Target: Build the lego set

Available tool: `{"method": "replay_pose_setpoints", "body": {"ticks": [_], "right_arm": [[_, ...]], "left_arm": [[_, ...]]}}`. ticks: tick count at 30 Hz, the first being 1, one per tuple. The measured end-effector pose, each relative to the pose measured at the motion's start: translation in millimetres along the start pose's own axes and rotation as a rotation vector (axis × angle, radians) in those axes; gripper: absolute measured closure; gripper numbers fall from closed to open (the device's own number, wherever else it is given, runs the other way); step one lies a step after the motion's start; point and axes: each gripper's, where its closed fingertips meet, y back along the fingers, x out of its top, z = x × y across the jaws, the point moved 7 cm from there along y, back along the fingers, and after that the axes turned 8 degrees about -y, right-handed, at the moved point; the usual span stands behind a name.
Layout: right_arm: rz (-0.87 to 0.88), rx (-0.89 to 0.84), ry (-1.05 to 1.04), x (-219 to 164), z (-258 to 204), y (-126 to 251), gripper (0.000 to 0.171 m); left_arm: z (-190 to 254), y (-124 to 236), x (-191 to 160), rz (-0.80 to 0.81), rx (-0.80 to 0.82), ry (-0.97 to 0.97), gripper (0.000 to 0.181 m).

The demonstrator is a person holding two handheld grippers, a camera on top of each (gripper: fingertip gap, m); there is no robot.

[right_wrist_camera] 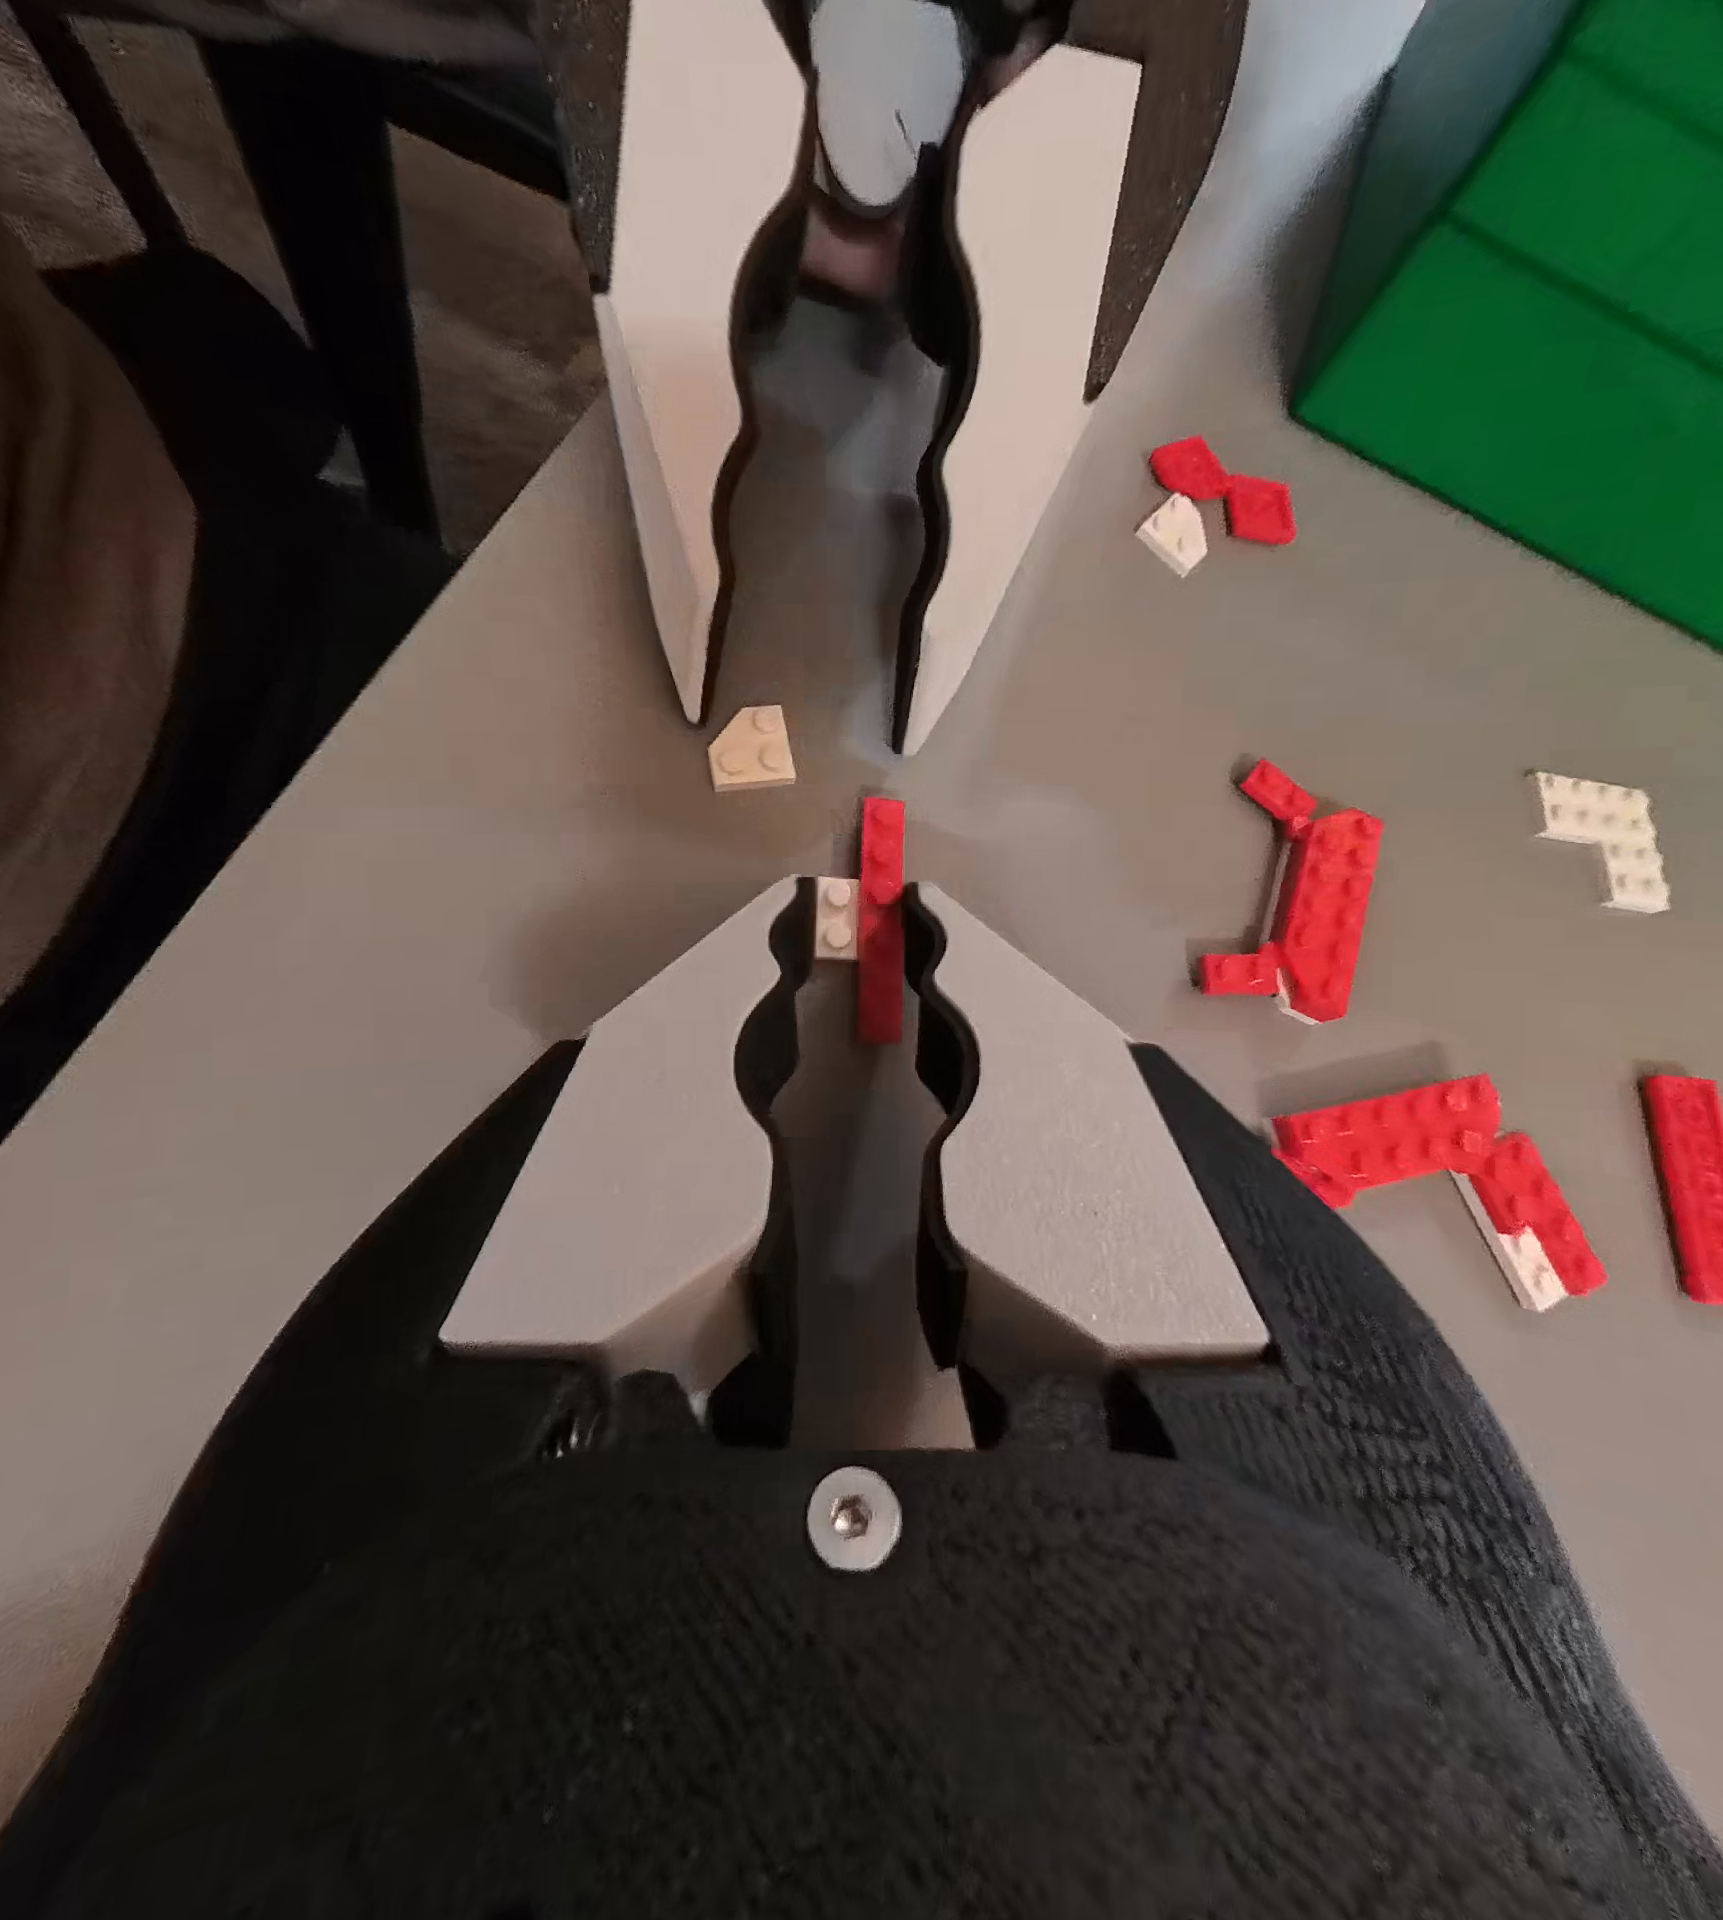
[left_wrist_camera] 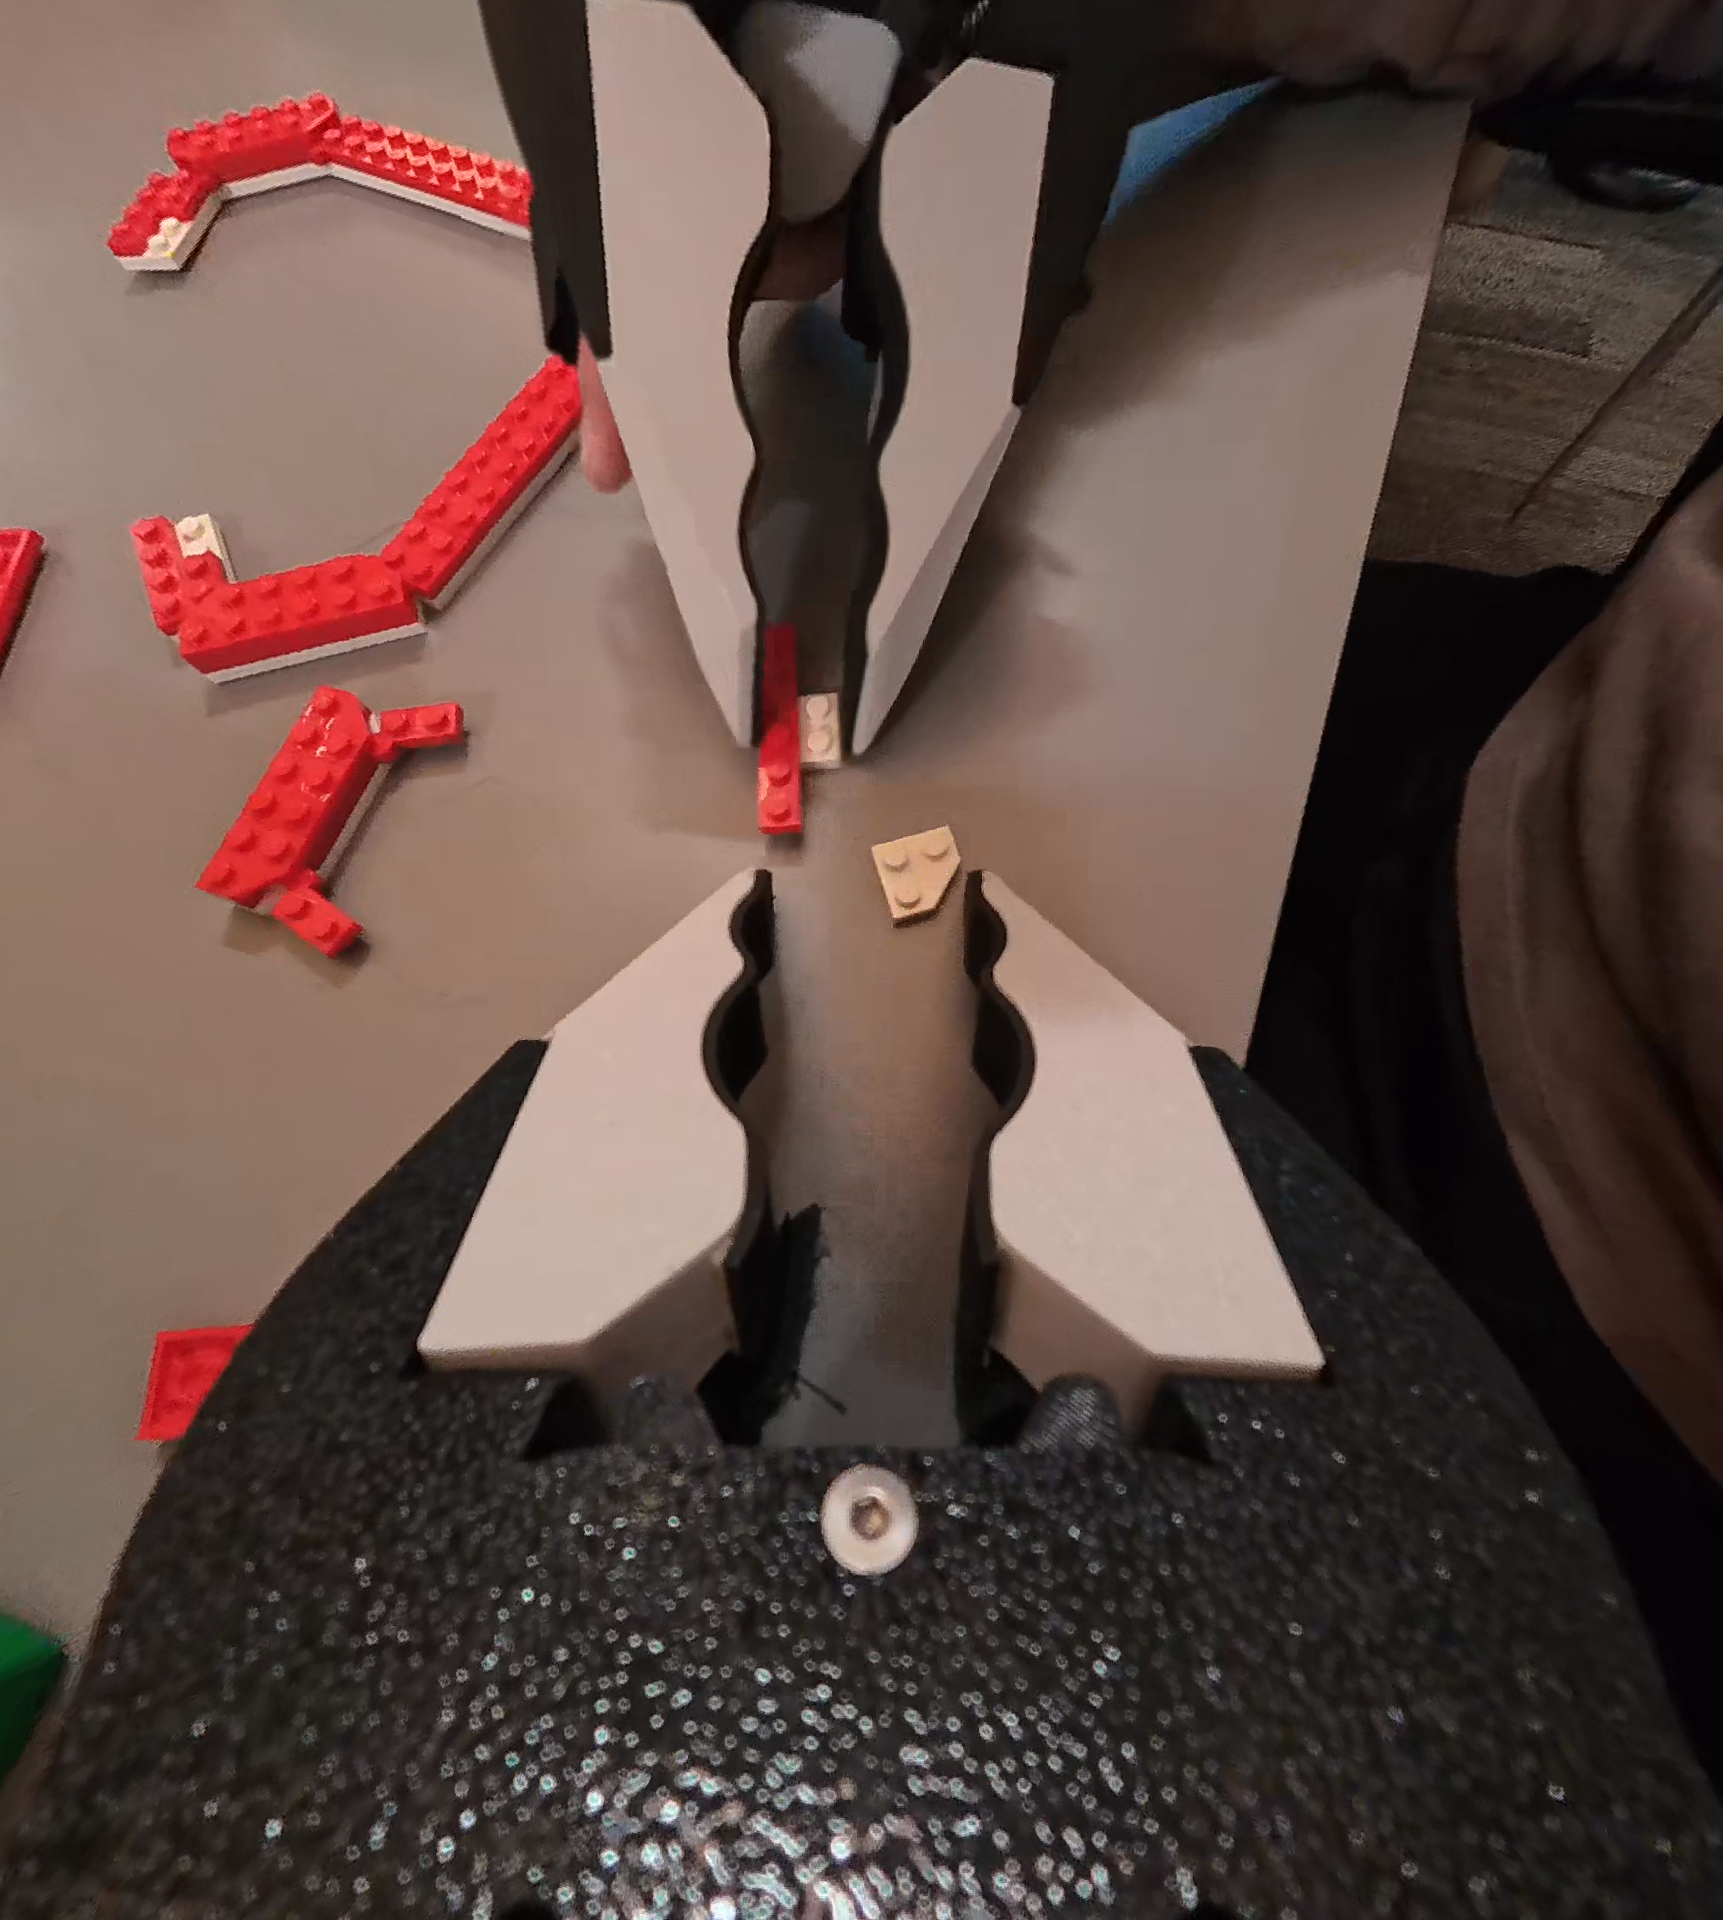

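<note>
- Red plate (right_wrist_camera: 881,920) with a small white plate (right_wrist_camera: 836,918) beside it lies along the right gripper (right_wrist_camera: 857,894), whose fingers pinch both.
- Left gripper (left_wrist_camera: 867,883) faces it tip to tip, fingers spread by a tan wedge plate (left_wrist_camera: 917,868).

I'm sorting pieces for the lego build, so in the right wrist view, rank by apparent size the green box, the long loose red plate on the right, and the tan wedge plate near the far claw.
Largest to smallest, as they look:
1. green box, partly cut off
2. long red plate
3. tan wedge plate
</note>
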Motion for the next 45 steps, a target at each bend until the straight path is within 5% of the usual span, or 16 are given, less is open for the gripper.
{"method": "replay_pose_setpoints", "body": {"ticks": [45], "right_arm": [[0.020, 0.128, -0.095, 10.1, -4.6, -14.0, 0.156]], "left_arm": [[-10.9, -5.8, 1.0, 0.021, -0.040, -0.006, 0.143]]}}
